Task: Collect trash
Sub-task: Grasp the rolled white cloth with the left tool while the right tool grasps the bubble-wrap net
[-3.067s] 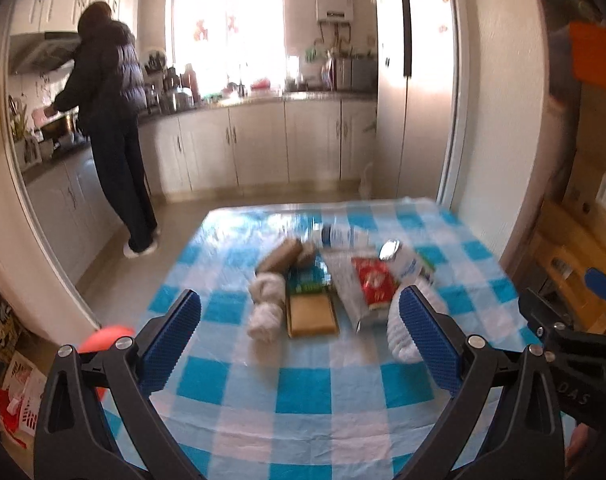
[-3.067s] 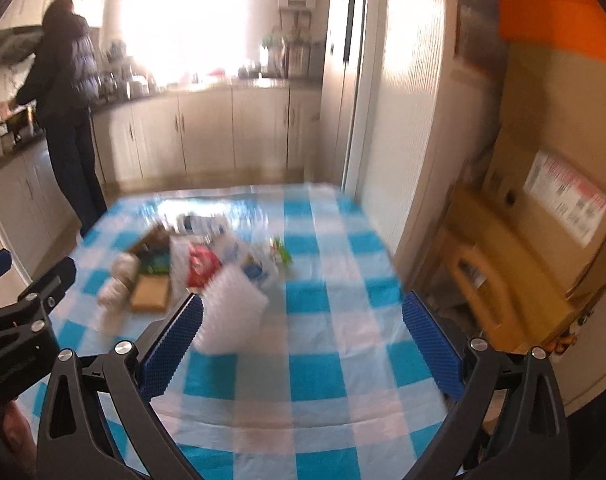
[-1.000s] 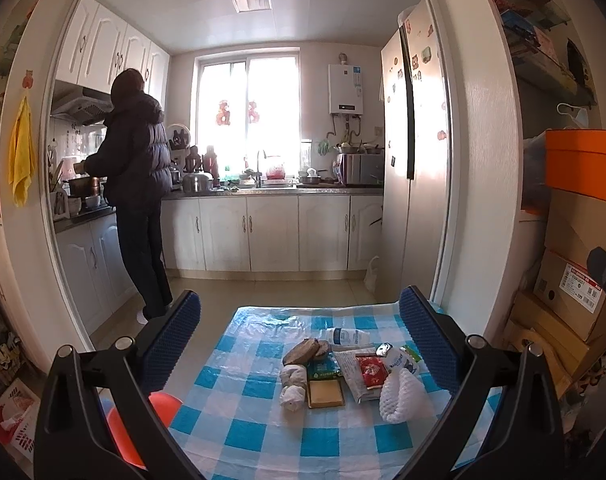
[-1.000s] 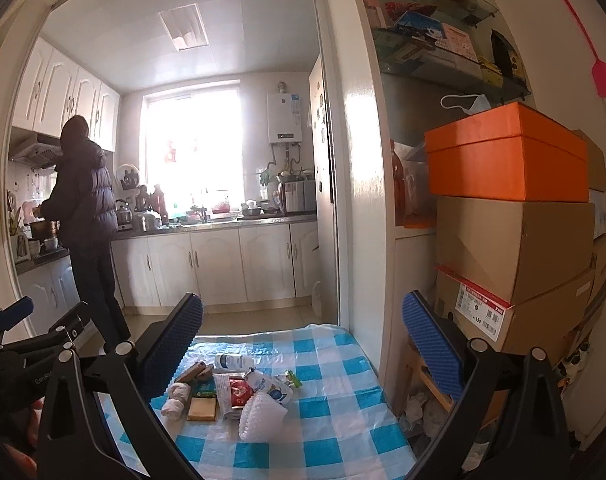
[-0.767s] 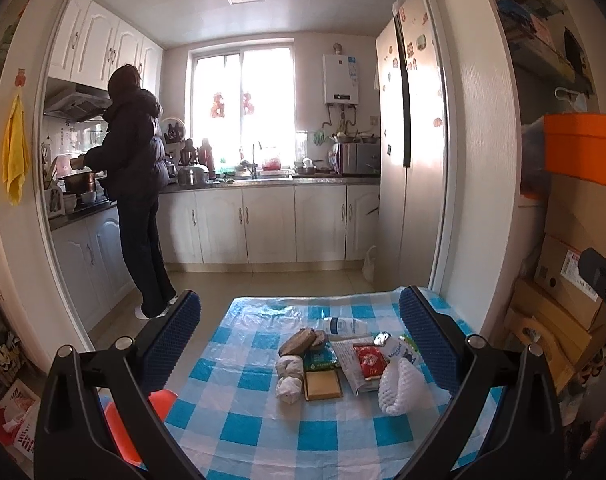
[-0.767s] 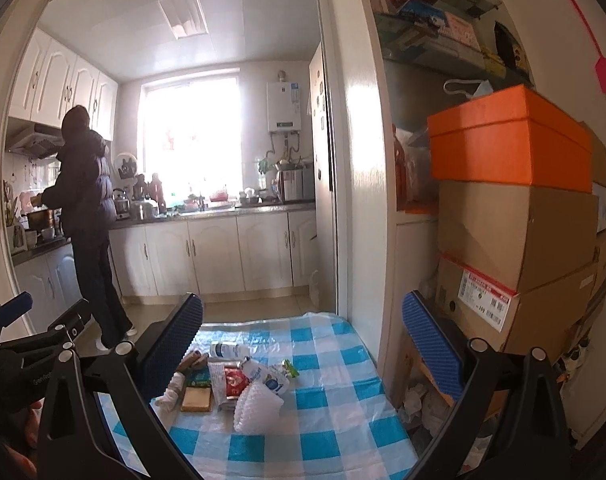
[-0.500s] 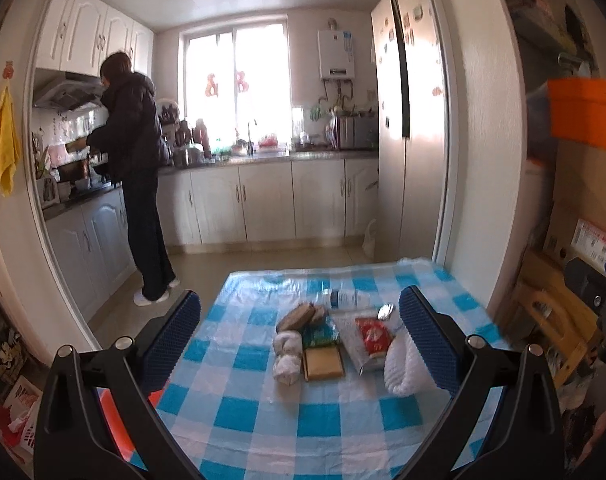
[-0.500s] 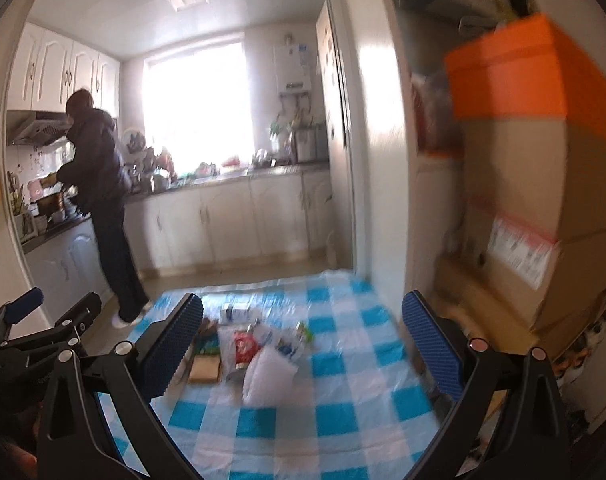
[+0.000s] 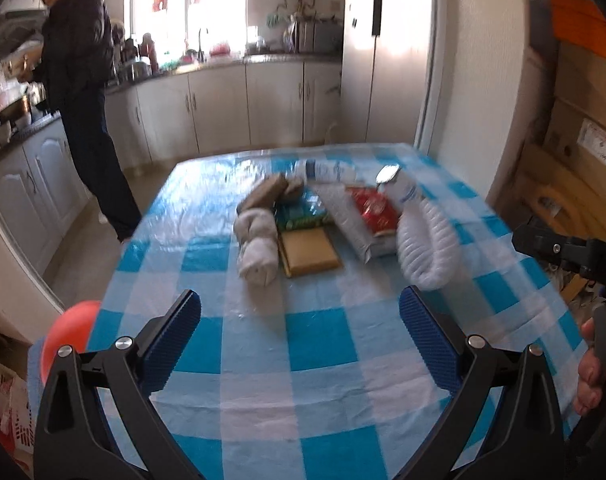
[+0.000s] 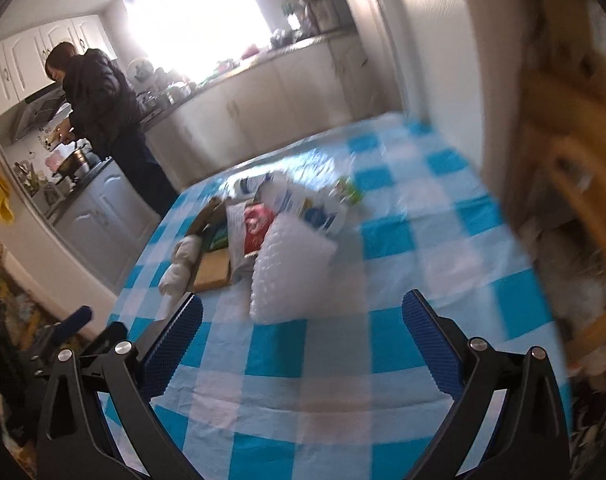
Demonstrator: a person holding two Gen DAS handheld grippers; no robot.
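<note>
From my left gripper (image 9: 299, 334), jaws wide apart and empty, the trash lies in a heap mid-table on the checked cloth (image 9: 323, 344). I take the foam net (image 9: 429, 248) as my landmark, at the heap's right edge. Left of it lies a white packet with a red bag (image 9: 373, 210) on top, then a flat brown card (image 9: 309, 250), then a rolled white rag (image 9: 257, 248). Behind the net lies a bottle (image 9: 399, 186).

From my right gripper (image 10: 301, 332), jaws also spread and empty, the net (image 10: 289, 266) is the nearest piece, straight ahead; the view is blurred. I judge it light, soft and springy, so pinching across its near end should hold. The card looks thin and stiff: take an edge.
</note>
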